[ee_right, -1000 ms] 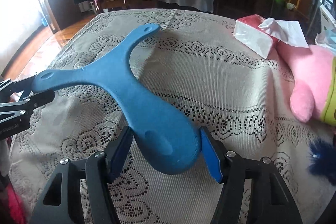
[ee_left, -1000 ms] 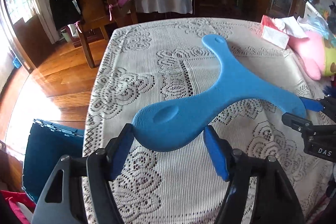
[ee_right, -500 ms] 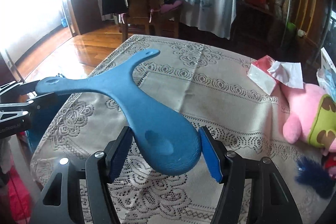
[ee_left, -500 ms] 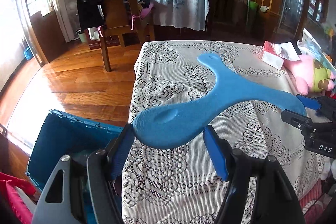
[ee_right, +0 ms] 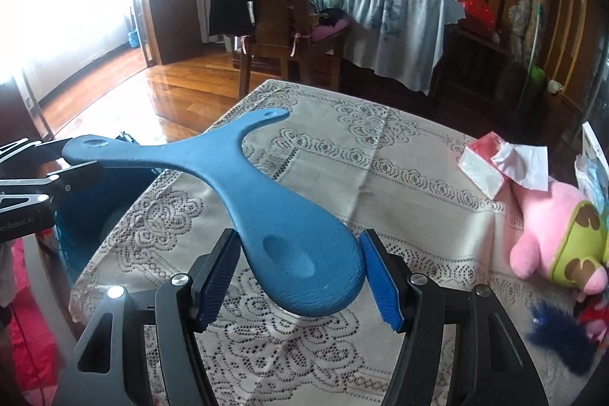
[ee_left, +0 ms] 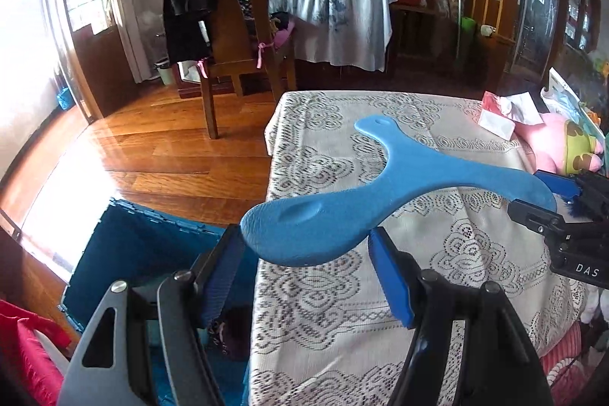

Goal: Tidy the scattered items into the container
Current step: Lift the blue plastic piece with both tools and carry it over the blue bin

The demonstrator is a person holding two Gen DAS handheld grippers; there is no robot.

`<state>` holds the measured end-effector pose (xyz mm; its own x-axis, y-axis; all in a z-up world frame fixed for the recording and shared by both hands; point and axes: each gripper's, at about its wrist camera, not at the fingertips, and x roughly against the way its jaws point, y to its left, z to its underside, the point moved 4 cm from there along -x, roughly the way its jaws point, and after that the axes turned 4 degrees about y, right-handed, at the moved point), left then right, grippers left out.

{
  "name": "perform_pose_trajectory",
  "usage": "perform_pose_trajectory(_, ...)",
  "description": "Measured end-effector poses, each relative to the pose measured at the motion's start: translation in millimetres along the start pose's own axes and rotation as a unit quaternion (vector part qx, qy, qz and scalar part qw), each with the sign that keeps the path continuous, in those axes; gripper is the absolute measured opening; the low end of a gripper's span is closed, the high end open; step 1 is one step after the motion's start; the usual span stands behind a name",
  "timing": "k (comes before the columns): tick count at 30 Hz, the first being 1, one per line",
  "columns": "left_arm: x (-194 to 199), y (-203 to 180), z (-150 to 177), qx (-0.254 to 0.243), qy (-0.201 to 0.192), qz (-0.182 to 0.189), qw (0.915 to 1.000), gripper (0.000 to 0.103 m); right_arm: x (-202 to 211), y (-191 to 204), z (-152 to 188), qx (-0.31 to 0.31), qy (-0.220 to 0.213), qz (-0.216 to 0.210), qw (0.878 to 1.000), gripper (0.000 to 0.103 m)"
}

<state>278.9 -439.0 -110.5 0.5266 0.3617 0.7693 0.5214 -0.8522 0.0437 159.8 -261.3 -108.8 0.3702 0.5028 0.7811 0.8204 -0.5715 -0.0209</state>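
Observation:
A blue three-armed boomerang (ee_left: 380, 193) hangs in the air above the lace-covered table (ee_left: 437, 292). My left gripper (ee_left: 308, 269) is shut on one rounded arm of it. My right gripper (ee_right: 300, 273) is shut on another arm (ee_right: 304, 253). Each gripper shows at the far edge of the other's view. The boomerang's left end reaches over the table's left edge, above a blue storage bin (ee_left: 125, 253) on the floor, which also shows in the right wrist view (ee_right: 87, 212).
A pink plush toy (ee_right: 555, 234) and a tissue pack (ee_right: 495, 166) lie on the table's right side, with a dark blue fuzzy item (ee_right: 559, 337) near the front right. A wooden chair (ee_left: 236, 37) stands beyond the table. Red cloth (ee_left: 26, 345) lies beside the bin.
Both grippers have lifted the boomerang up off the table and carried it left toward the table edge; the blue bin has come further into view.

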Motion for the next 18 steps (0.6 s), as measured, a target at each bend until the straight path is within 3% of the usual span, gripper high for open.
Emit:
perform_pose_trajectory(9, 37, 82, 27, 0.052, -0.007, -0.061, 0.9968, 0.067, -7, 87, -30, 0.066, -0.017, -0.052, 0.996, 0.065)
perform_pose_trajectory(18, 67, 198, 77, 0.136, -0.006, -0.126, 0.9826, 0.067, -30, 215, -59, 0.144, -0.014, -0.122, 0.982, 0.065)
